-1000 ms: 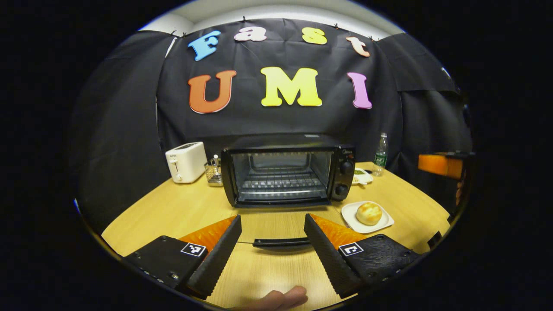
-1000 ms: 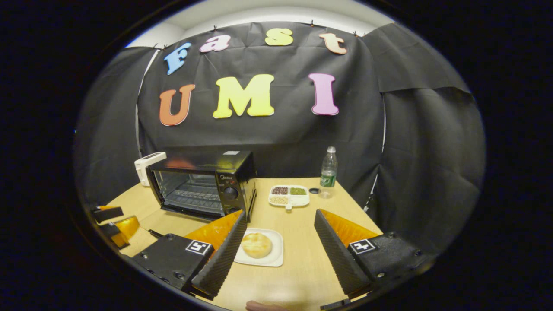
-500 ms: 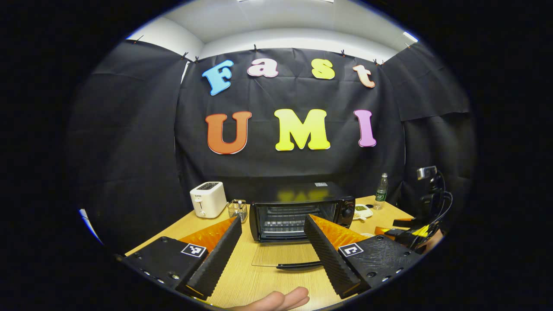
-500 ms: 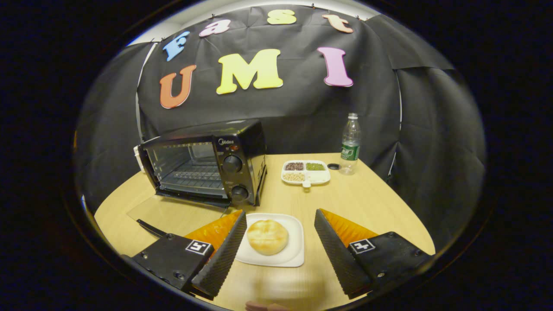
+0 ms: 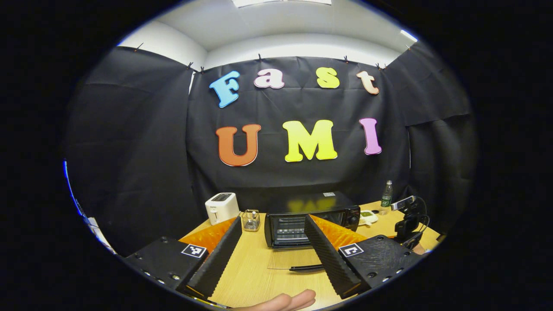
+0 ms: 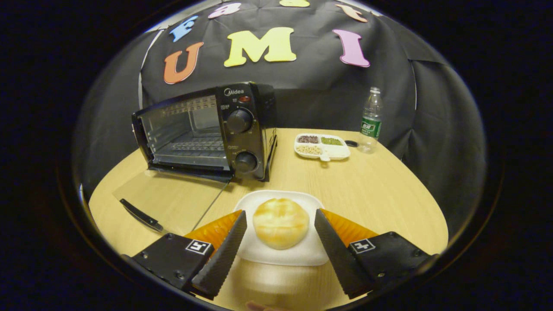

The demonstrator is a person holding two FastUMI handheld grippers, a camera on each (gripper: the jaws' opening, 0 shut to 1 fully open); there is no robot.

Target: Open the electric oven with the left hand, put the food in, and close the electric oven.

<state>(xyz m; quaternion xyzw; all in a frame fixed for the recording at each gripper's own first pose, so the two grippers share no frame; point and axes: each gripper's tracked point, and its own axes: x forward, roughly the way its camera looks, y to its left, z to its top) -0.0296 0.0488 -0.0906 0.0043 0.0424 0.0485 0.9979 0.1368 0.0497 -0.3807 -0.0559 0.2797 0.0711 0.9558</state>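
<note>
The black electric oven [image 6: 207, 129] stands on the wooden table with its glass door [image 6: 173, 201] folded down flat and its handle [image 6: 140, 214] toward me. A golden bun [image 6: 281, 222] lies on a white plate [image 6: 283, 257]. My right gripper [image 6: 280, 212] is open, one finger on each side of the bun, and neither finger presses on it. In the left gripper view the oven [image 5: 302, 218] sits far off with its door handle [image 5: 306, 268] down on the table. My left gripper [image 5: 272, 218] is open and empty, well back from the oven.
A white toaster [image 5: 221, 207] and a small wire holder [image 5: 250, 219] stand left of the oven. A divided snack tray [image 6: 322, 149], a bottle cap [image 6: 351, 143] and a water bottle [image 6: 370, 121] sit at the back right. A fingertip [image 5: 285, 300] shows below the left gripper.
The left gripper has pulled back and up from the open oven door. The right gripper has moved forward and down, so the bun now sits between its fingers.
</note>
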